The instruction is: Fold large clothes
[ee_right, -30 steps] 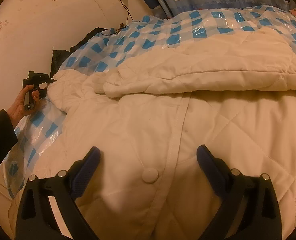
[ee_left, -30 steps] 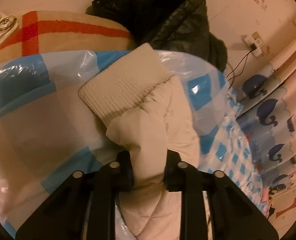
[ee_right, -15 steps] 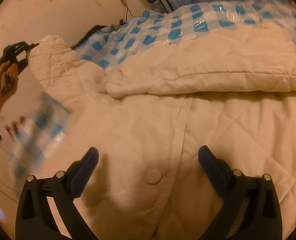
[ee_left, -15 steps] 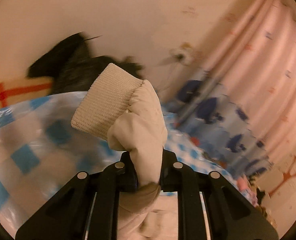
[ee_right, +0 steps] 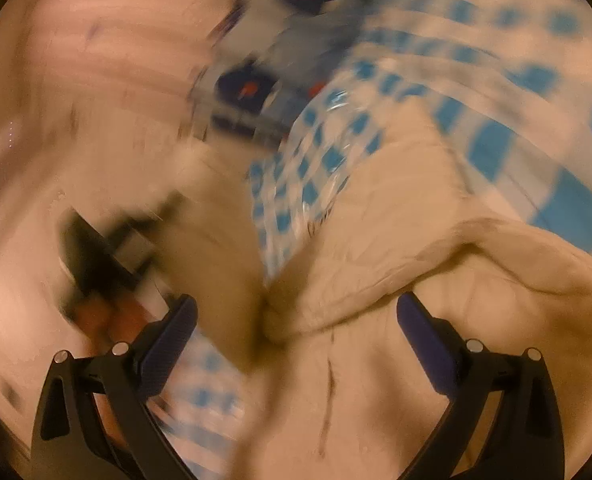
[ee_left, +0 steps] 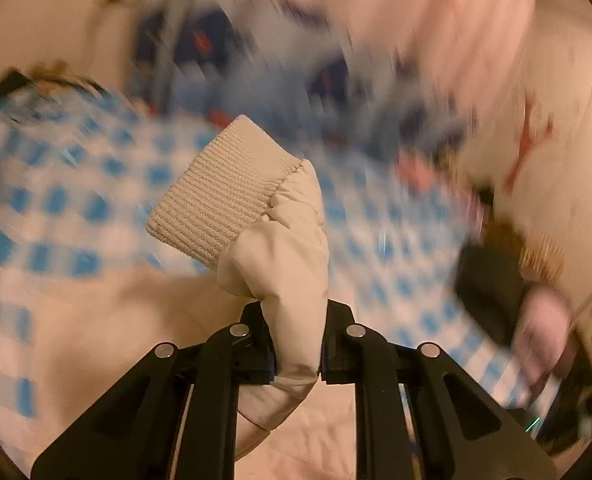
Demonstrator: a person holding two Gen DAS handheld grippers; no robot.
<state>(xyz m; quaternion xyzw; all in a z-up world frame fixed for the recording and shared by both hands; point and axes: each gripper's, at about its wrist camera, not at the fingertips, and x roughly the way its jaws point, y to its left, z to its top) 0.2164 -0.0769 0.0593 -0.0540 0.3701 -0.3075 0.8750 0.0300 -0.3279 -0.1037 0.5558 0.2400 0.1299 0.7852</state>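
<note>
My left gripper (ee_left: 297, 344) is shut on the cream jacket's sleeve (ee_left: 284, 280) and holds it up in the air, its ribbed knit cuff (ee_left: 220, 200) pointing up and left. The cream quilted jacket (ee_right: 395, 320) lies spread on the blue-and-white checked plastic sheet (ee_right: 315, 168). My right gripper (ee_right: 296, 332) is open and empty, low over the jacket body near a fold. The left gripper and the hand on it show blurred in the right wrist view (ee_right: 96, 264), with the lifted sleeve beside it.
Both views are motion-blurred. A whale-print curtain (ee_left: 256, 64) and a pink curtain (ee_left: 435, 20) hang behind the bed. The person's other hand (ee_left: 543, 336) shows at the right of the left wrist view. A wall fills the left (ee_right: 56, 80).
My left gripper has lifted the sleeve off the sheet and swung it right, over the jacket. My right gripper has turned left, staying open above the jacket.
</note>
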